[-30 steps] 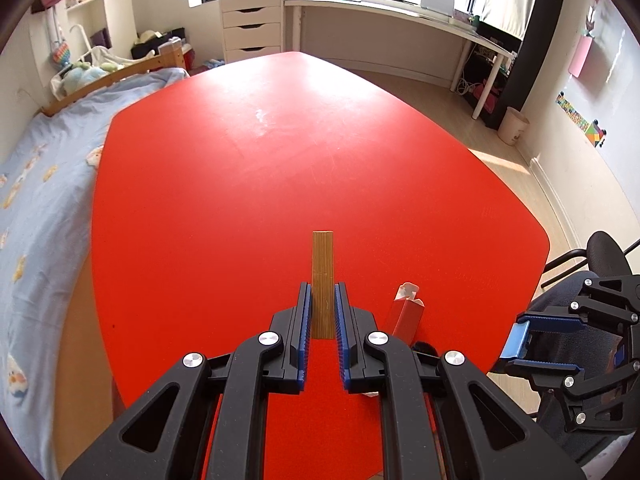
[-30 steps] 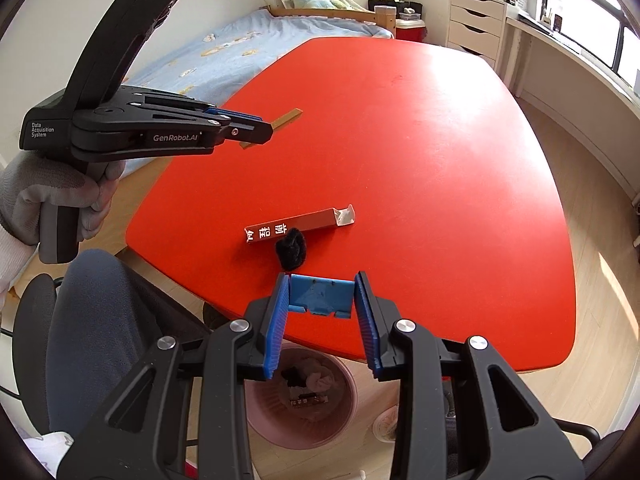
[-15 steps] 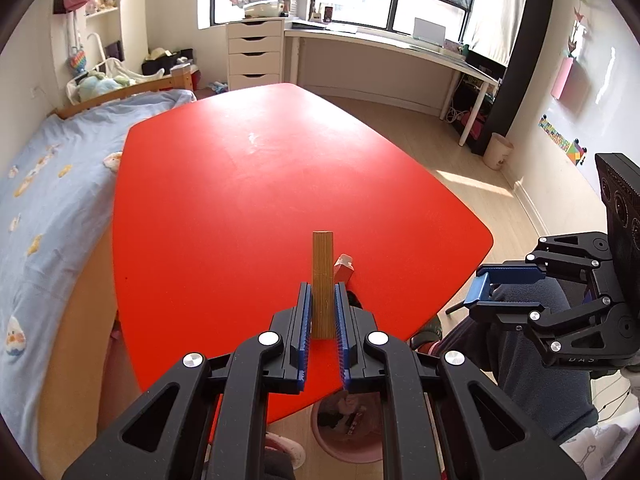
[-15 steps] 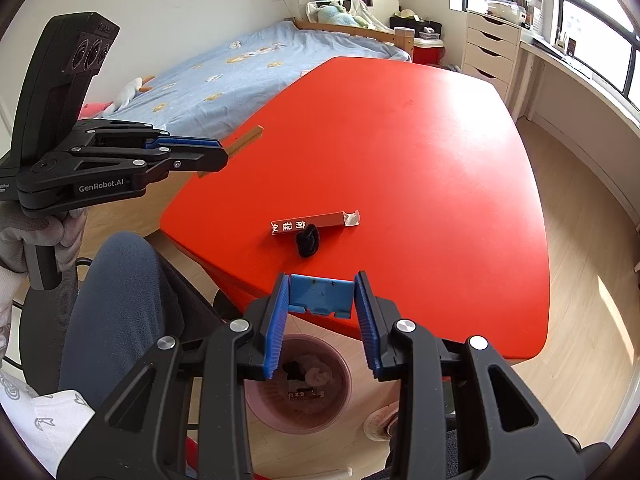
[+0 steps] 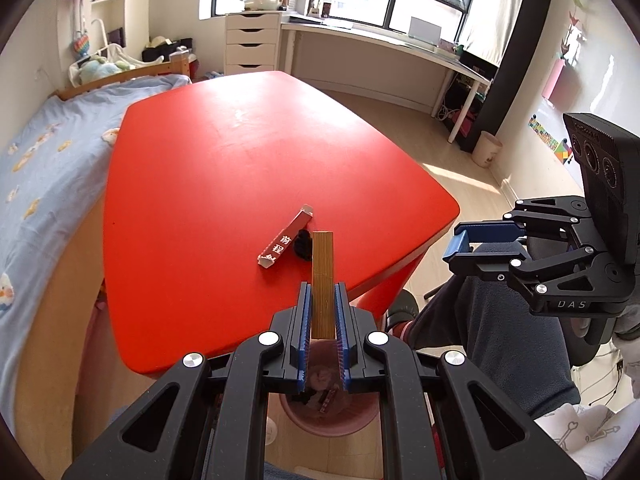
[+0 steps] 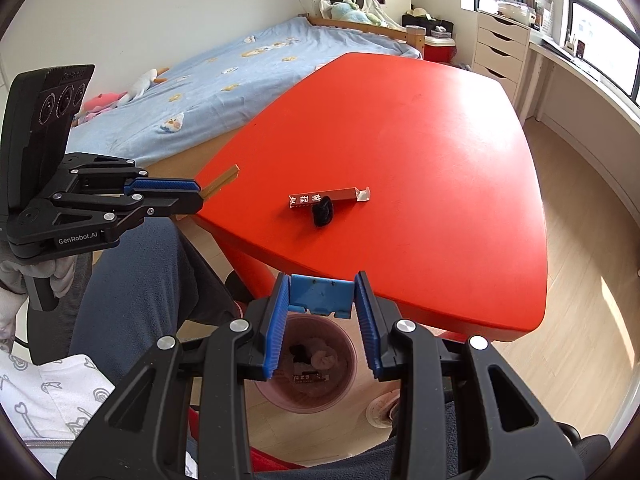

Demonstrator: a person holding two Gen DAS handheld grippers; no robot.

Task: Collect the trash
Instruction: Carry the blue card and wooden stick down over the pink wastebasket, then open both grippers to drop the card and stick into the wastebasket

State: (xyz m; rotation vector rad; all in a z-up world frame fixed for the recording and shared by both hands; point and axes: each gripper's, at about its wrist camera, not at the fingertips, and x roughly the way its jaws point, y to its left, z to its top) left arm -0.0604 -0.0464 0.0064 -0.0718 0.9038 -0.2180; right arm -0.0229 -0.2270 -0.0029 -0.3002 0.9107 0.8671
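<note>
1. Now left gripper (image 5: 323, 300) has carried its clamped wooden strip (image 5: 323, 276) back above the pink bin (image 5: 332, 420).
2. Right gripper (image 6: 322, 300) fingers hold a blue piece (image 6: 322, 294) over the bin; drops come next.
3. Red box (image 5: 285, 242) and black lump (image 5: 303, 245) remain on the worktop (image 5: 240, 160), beyond the bin.

- Red worktop (image 5: 224, 184), glossy, rounded corners, bare over most of its surface.
- Near the front edge: a long brown-red carton (image 5: 285, 242) lying flat, white characters on its side, one end flap open.
- Touching the carton's side: a small black lump (image 6: 322, 211), too small to tell what.
- Wooden floor (image 6: 592, 312) under and around the worktop.
- On the floor below the worktop's near edge: a pink bin (image 6: 347, 368), upright, scraps inside, among them a pale crumpled wad and a small brown-red carton.
- Further off on the floor, near the white desk: a pale bin (image 5: 486, 149).
- Beside the worktop: a bed (image 6: 240, 68) with blue printed sheet, soft toys lying on it.
</note>
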